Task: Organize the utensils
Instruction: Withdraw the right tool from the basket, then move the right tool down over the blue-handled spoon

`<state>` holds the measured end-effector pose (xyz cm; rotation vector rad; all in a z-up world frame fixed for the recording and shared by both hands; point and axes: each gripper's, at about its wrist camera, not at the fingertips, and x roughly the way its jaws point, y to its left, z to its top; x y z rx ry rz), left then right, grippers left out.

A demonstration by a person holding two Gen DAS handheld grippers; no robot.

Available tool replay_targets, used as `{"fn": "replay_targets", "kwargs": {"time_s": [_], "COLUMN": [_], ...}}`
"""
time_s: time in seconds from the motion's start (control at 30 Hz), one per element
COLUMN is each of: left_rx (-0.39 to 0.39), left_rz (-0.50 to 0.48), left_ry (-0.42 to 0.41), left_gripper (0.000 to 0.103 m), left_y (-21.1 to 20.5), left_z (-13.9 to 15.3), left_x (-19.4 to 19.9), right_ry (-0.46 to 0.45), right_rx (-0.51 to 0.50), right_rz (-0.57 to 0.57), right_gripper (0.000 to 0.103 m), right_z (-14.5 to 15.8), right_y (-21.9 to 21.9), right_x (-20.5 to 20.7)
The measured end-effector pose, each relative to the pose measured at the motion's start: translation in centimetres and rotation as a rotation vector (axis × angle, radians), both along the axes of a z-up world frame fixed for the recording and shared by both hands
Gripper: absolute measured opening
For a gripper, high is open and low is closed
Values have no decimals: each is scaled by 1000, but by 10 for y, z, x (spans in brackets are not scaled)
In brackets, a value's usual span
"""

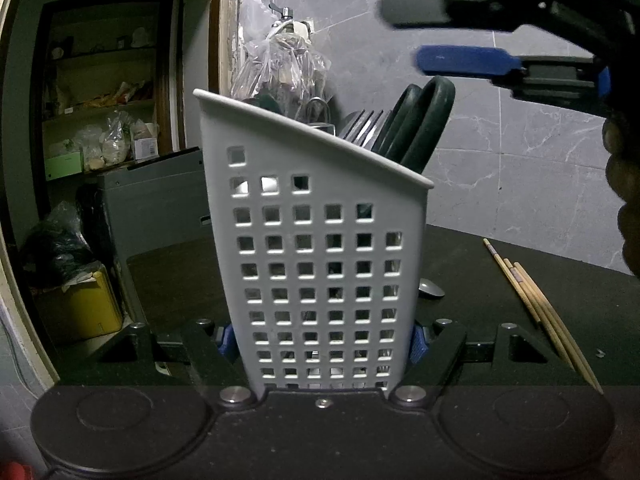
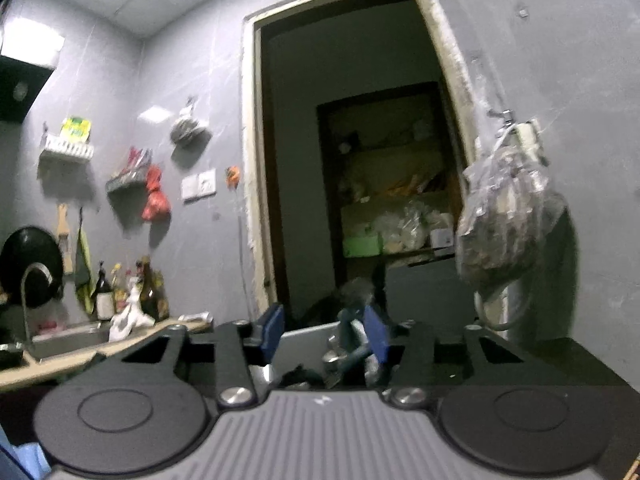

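The white holder (image 1: 320, 248) is kept clenched in the left tool (image 1: 320, 338) while the right tool (image 1: 432, 36), released and empty above the scissors (image 1: 424, 124), must next be brought to the chopsticks (image 1: 540, 304) on the worktop (image 1: 500, 272)

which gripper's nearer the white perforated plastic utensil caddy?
Left. The left gripper is clamped on the white perforated plastic utensil caddy; the right gripper hovers open above its rim.

Left tongs (image 1: 322, 340) clamped; right tongs (image 2: 326, 334) apart
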<state>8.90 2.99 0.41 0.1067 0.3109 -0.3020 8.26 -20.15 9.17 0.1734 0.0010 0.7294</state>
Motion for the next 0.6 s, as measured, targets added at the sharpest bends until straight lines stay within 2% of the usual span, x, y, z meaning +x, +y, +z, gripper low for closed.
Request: {"fn": "replay_targets", "kwargs": {"time_s": [0.03, 0.1, 0.13, 0.2, 0.27, 0.4, 0.5, 0.6], "left_rx": [0, 0, 0, 0, 1, 1, 0, 1], "left_rz": [0, 0, 0, 0, 0, 0, -1, 0], "left_ry": [0, 0, 0, 1, 0, 0, 0, 0], "left_gripper": [76, 76, 76, 76, 76, 76, 76, 76], "left_y": [0, 0, 0, 0, 0, 0, 0, 1], "left_z": [0, 0, 0, 0, 0, 0, 0, 0], "left_x": [0, 0, 0, 0, 0, 0, 0, 0], "right_ry": [5, 20, 37, 98, 184, 399, 549, 642], "right_rx": [14, 31, 35, 34, 25, -3, -30, -64], "right_rz": [-23, -85, -125, -210, -299, -436, -477, -487], "right_gripper": [63, 79, 83, 95, 103, 103, 103, 103], "right_z": [1, 1, -1, -6, -13, -36, -54, -68], "right_y": [-5, -16, -21, -31, -39, -52, -57, -60], "right_x": [1, 4, 7, 15, 26, 52, 71, 87]}}
